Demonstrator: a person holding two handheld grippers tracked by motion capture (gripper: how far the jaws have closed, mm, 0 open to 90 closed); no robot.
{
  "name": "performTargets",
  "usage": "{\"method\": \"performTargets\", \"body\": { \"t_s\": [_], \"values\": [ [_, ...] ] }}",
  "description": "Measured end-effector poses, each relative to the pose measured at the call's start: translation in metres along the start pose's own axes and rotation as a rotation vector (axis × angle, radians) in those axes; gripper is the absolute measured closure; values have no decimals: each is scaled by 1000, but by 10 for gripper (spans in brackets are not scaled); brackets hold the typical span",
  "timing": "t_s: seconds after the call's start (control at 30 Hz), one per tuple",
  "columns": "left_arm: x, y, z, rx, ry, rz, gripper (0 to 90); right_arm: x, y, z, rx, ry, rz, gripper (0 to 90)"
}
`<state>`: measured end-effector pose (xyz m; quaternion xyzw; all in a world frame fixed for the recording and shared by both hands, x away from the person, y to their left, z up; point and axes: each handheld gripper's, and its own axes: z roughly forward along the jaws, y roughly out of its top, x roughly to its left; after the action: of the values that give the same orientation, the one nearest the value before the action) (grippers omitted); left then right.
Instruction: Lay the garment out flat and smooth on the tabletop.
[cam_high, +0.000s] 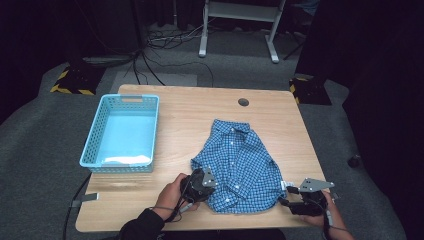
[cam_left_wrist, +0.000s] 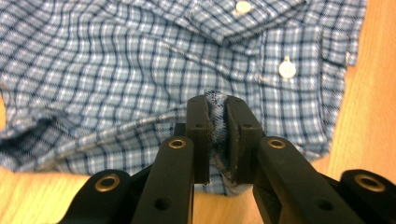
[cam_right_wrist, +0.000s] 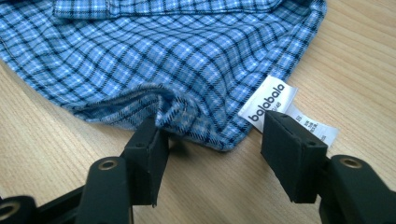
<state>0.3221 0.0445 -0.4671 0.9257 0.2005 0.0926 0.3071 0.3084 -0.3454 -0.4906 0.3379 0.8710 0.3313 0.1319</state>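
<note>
Checked shirt (cam_high: 239, 165) lay near the bench's (cam_high: 190, 107) front edge. Left tongs (cam_left_wrist: 217, 135) pinched its hem; right tongs (cam_right_wrist: 219, 154) stood wide beside its label (cam_right_wrist: 267, 103).

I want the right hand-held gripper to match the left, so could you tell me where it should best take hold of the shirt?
Probably the puckered hem of the shirt, from the near table edge: it rises between the open jaws of the right hand-held gripper.

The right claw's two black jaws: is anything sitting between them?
Yes. In the right gripper view, the right claw stands open around the checked shirt's bunched hem edge, with bare table nearer the camera. The white label touches one jaw.
</note>
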Motion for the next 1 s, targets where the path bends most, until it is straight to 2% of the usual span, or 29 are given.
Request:
{"method": "performTargets", "body": {
  "t_s": [0.1, 0.37, 0.43, 0.8, 1.0],
  "values": [
    [1, -5, -3, 2, 0, -7, 807, 0, 0, 0, -1, -1, 1, 416],
    [1, -31, -16, -22, -21, -65, 792, 0, 0, 0, -3, -2, 4, 413],
    [0, -37, -17, -13, -22, -67, 795, 0, 0, 0, -3, -3, 4, 407],
    [-8, -64, -27, -5, -2, -110, 793, 0, 0, 0, 4, -14, 8, 371],
    [-9, -77, -34, -37, 3, -159, 763, 0, 0, -1, 10, -20, 7, 355]
  ]
}}
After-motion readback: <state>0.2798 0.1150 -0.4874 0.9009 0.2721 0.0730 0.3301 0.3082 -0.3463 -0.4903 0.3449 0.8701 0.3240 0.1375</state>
